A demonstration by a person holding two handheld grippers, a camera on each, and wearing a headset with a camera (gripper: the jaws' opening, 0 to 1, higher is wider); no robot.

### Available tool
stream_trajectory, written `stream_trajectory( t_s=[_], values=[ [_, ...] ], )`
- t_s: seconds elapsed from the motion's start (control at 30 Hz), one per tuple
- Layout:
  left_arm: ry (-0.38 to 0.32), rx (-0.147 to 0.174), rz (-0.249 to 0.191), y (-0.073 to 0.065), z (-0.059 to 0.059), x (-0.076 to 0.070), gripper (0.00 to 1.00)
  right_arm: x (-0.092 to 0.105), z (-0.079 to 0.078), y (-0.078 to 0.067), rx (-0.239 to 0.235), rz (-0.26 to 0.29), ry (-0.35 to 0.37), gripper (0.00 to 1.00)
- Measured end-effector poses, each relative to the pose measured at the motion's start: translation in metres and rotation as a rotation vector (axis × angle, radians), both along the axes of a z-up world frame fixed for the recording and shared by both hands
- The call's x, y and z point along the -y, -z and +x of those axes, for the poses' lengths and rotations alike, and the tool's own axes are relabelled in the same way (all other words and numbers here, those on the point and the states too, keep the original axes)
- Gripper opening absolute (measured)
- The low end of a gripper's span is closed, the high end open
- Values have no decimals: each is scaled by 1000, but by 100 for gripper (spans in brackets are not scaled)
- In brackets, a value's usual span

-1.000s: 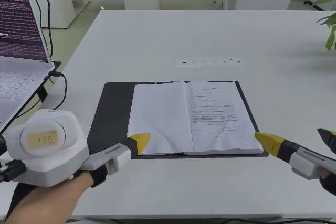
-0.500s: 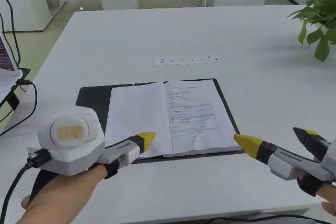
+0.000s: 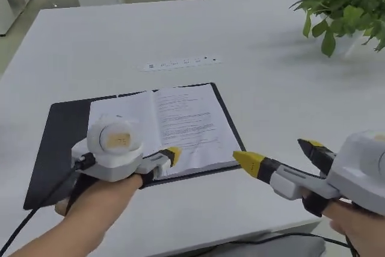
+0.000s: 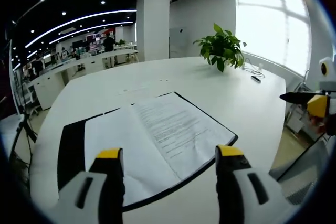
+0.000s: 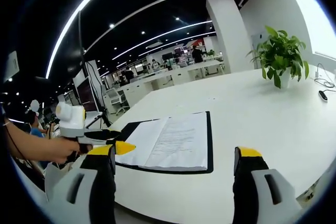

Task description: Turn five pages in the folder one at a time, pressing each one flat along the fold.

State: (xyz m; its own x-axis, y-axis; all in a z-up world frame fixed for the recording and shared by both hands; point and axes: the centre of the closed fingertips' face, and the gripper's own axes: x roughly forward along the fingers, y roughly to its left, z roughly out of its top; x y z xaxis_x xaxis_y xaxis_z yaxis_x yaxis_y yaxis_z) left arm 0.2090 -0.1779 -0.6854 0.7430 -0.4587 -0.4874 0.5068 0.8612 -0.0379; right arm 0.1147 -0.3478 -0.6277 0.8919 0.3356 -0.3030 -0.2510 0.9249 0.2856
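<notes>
- Folder (image 3: 63,139) lies open and flat on the white surface (image 3: 271,70), in front of the person, with the fold running away from them.
- The left half shows a wide strip of black inner cover, with a blank page (image 3: 117,106) beside it. The printed page (image 3: 189,126) is on the right of the fold and reaches almost to the cover's right edge.
- Left gripper (image 3: 172,153) is at the folder's near edge, body over the blank page, one yellow tip on or just above the bottom of the printed page close to the fold. I cannot tell if it touches.
- In the left gripper view its jaws (image 4: 169,153) stand wide apart with nothing between them. One tip is over the blank page and the other is near the folder's near right corner.
- Right gripper (image 3: 277,151) is off the folder, over bare surface just beyond the near right corner and pointing in toward it. It is apart from the cover.
- Its jaws are spread wide and grip nothing. The right gripper view (image 5: 174,151) shows the folder framed between the two tips, with the left gripper's yellow tip at the folder's near corner.
- A black cable (image 3: 36,212) runs from the back of the left gripper off the near edge of the surface.
- A white power strip (image 3: 178,62) sits on the surface beyond the folder, well apart from it.
- A potted plant (image 3: 340,4) stands at the far right of the surface.
</notes>
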Motion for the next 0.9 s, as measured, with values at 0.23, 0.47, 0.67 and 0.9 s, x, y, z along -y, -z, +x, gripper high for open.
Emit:
stream_trajectory(
  t_s=[0.23, 0.47, 0.67, 0.9],
  values=[
    [52, -22, -8, 18, 11, 42, 68, 0, -1, 1, -2, 9, -2, 92],
    [78, -56, 11, 45, 16, 69, 65, 2, 0, 2, -2, 14, -9, 91],
    [94, -67, 12, 61, 20, 90, 64, 3, -1, 7, -13, 29, -6, 90],
    [102, -76, -12, 69, 25, 110, 64, 1, -2, 14, -29, 39, -11, 89]
  ],
)
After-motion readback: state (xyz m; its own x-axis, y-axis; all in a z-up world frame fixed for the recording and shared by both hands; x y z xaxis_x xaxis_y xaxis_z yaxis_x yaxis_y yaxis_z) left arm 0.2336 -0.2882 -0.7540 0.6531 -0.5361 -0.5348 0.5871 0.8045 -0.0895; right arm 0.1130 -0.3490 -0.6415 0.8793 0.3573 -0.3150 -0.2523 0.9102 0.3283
